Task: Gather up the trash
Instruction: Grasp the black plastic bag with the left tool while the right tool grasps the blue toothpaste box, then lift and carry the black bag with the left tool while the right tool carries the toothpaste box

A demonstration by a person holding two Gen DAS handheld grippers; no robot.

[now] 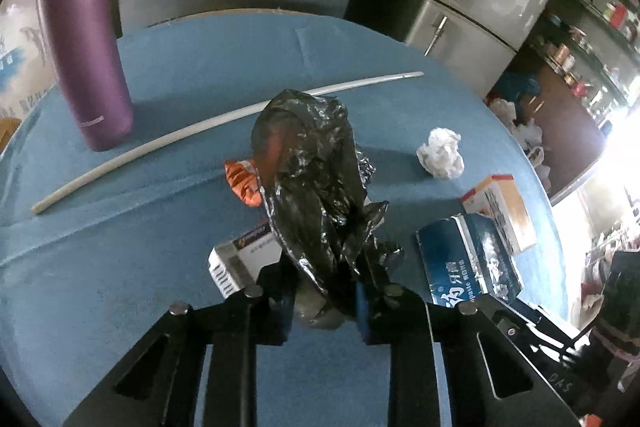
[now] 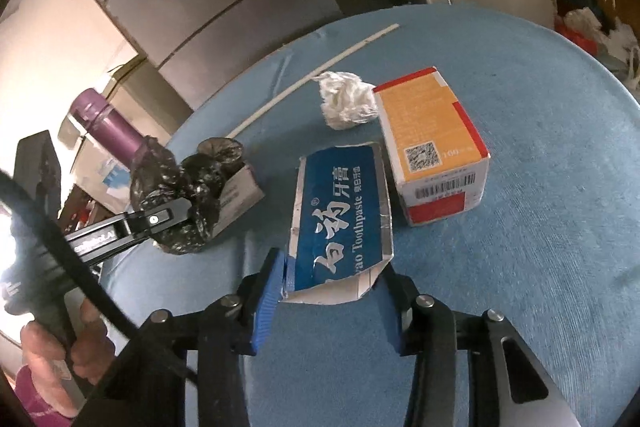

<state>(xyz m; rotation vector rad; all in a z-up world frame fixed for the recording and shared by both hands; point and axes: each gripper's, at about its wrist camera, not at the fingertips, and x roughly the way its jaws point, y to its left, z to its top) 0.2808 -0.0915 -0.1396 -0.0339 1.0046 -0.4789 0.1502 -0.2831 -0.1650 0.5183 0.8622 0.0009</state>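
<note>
A crumpled black plastic bag (image 1: 312,163) stands upright between the jaws of my left gripper (image 1: 326,279), which is shut on the bag's lower end. In the right wrist view the same bag (image 2: 188,179) shows at the left with the left gripper (image 2: 176,223) clamped on it. My right gripper (image 2: 332,291) has its pads pressed on both sides of the near end of a flattened blue toothpaste box (image 2: 340,203), which lies on the blue tablecloth (image 2: 520,267). An orange wrapper (image 1: 242,183) shows behind the bag.
A balled white tissue (image 2: 348,99) and an orange-and-white carton (image 2: 432,135) lie just beyond the toothpaste box. A small white box (image 1: 244,255) lies under the bag. A purple bottle (image 1: 84,47) and a long white rod (image 1: 200,131) are at the far left. A person's hand (image 2: 44,359) holds the left gripper.
</note>
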